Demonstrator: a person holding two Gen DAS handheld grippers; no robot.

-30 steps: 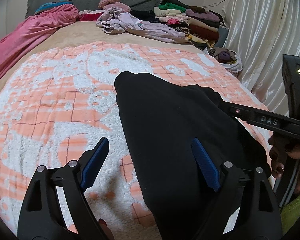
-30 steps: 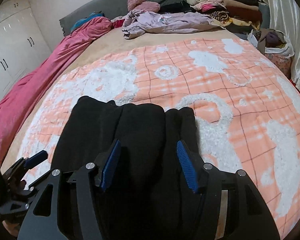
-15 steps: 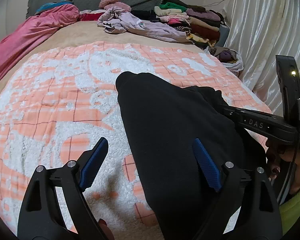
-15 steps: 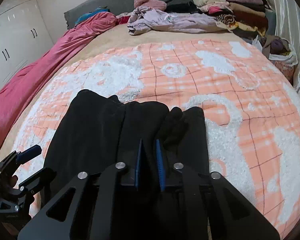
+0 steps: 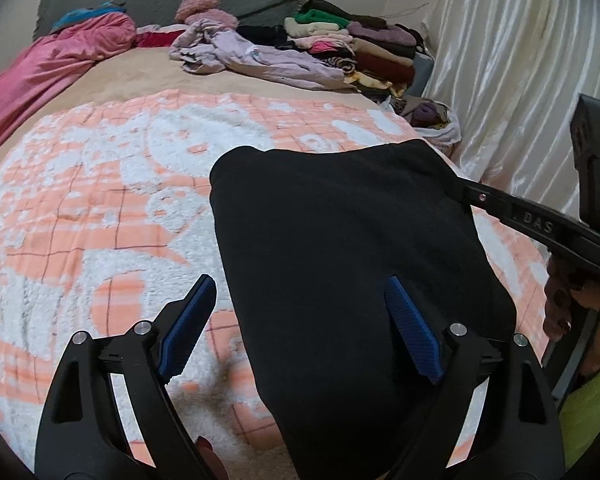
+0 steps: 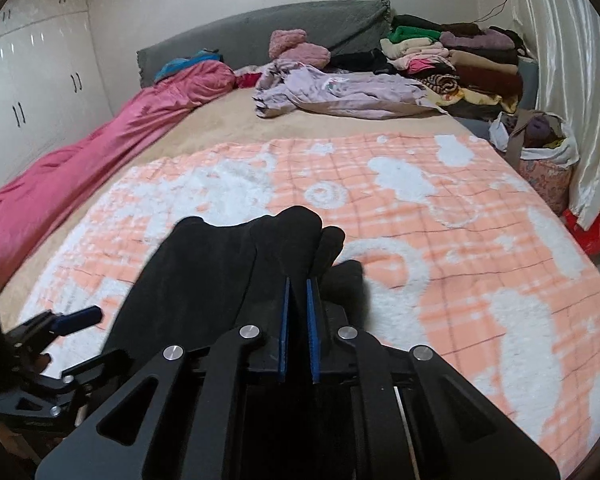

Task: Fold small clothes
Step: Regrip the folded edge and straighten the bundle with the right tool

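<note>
Pink satin bedding [image 6: 100, 140] runs along the far left side of the bed [image 6: 220, 120], bunched toward the grey headboard [image 6: 260, 28]. Next to it, across the middle of the bed, a peach-and-white fleecy blanket [image 6: 440, 240] is spread flat. On its near part lies the task's thing, a black garment [image 5: 340, 240], partly folded into long lengthwise layers.

The left hand-held gripper [image 5: 300, 324] hovers over the near end of that garment with its blue pads [image 5: 188, 324] wide apart: the left pad is over the blanket just beside the cloth edge, the right pad over the black fabric, and neither presses on anything. In the right wrist view this gripper shows at the lower left edge [image 6: 66, 320], beside the garment.

The right hand-held gripper [image 6: 298, 312] has just been closing and now has its pads nearly together, clamped on a raised fold of the black garment [image 6: 228, 264]; the cloth bunches up in a ridge just past the fingertips. From the left wrist view its black arm [image 5: 532, 224] reaches in from the right to the garment's far right corner, with a person's hand [image 5: 568, 296] and a yellow-green sleeve [image 5: 592, 400] behind it.

Further right, at the head of the bed, a crumpled lilac garment [image 6: 348, 92] lies beside a stack of folded clothes [image 6: 460, 60]. A bag [image 6: 540, 140] stands at the bed's right edge against a pale shiny curtain [image 6: 572, 60].
</note>
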